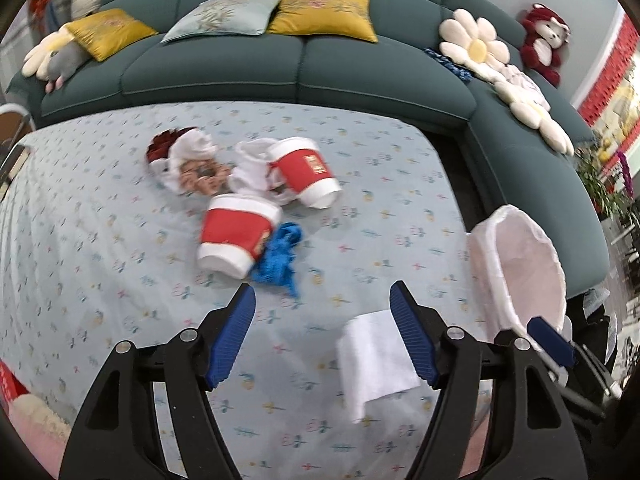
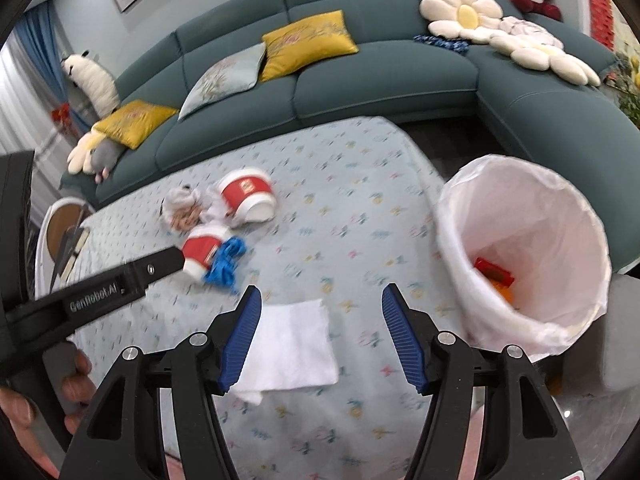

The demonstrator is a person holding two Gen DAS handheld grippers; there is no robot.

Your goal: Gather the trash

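Hovering grippers: the left gripper [image 1: 322,336] and right gripper [image 2: 322,336] are held with jaws well apart, nothing gripped, above a floral tablecloth [image 1: 100,280].
Trash, left to right: two red-and-white paper cups [image 1: 234,236], a blue crumpled wrapper [image 1: 280,258] touching the nearer cup, and a white napkin [image 2: 290,350] nearest the grippers.
Bin: a white-lined trash bin [image 2: 520,240] stands at the table's right edge.
Risk: the flat napkin could be missed or the cloth pinched with it; the tipped cups may be rolled away if nudged.
View difference: red and orange scraps inside the bin are shown only by the right wrist view.
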